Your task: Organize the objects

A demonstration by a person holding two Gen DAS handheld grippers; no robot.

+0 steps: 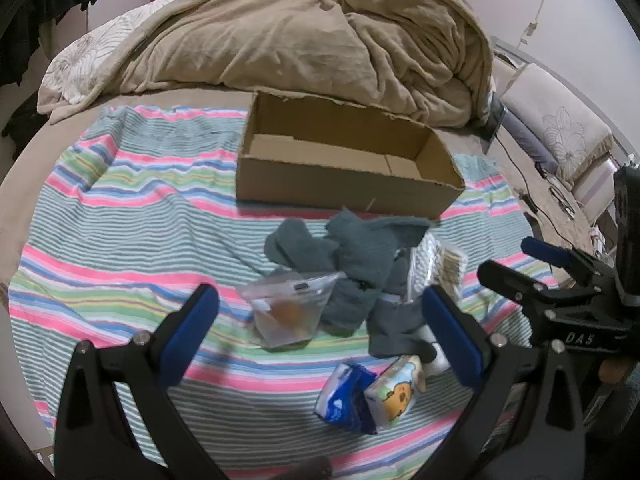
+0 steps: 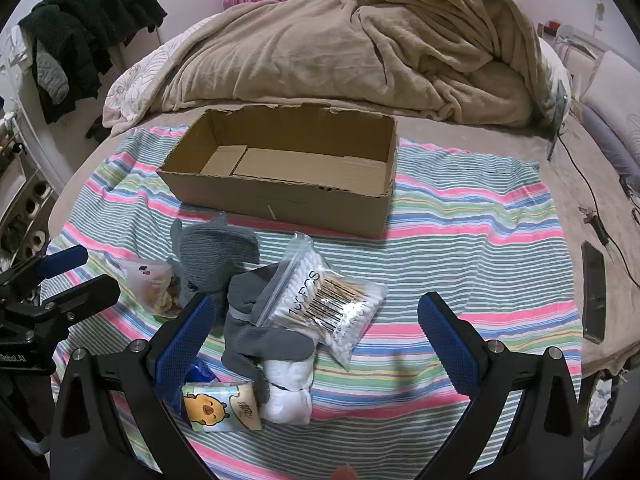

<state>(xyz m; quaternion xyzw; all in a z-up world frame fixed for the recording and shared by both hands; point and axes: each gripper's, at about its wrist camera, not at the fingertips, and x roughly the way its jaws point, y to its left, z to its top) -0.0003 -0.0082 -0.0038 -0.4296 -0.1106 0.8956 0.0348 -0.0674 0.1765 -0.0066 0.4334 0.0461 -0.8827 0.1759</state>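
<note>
Cotton-swab bag (image 2: 326, 304) sits nearest the right tongs (image 2: 316, 330), whose blue pads are spread wide apart with nothing between them, hovering just above the striped towel (image 2: 460, 240) on the bed. Being a clear zip pouch of loose sticks, it should be light, slick and crinkly; I would pinch it across the full middle, not at the flat zip edge, which would probably slide out. It leans on a grey sock (image 2: 256, 332), which is soft and limp and will likely drape from any grip, so bunching it at its thick fold looks safest. A white rolled sock (image 2: 290, 394) lies touching it on the near side, squashy and easy to clamp.

The left tongs (image 1: 320, 330) are likewise wide apart and empty, poised over a clear snack bag (image 1: 286, 312) with brownish contents; thin film, possibly crushable, so a gentle hold near the top seal seems wise. Just right of it lies a grey knitted cloth (image 1: 360, 252). Nearer are two tissue packs, blue (image 1: 344, 398) and cartoon-printed (image 1: 394, 394), side by side and touching: light, springy, fairly slippery wrappers, best taken across their narrow sides.

Farther off stands the open cardboard box (image 1: 340, 184), with nothing visible inside.
</note>
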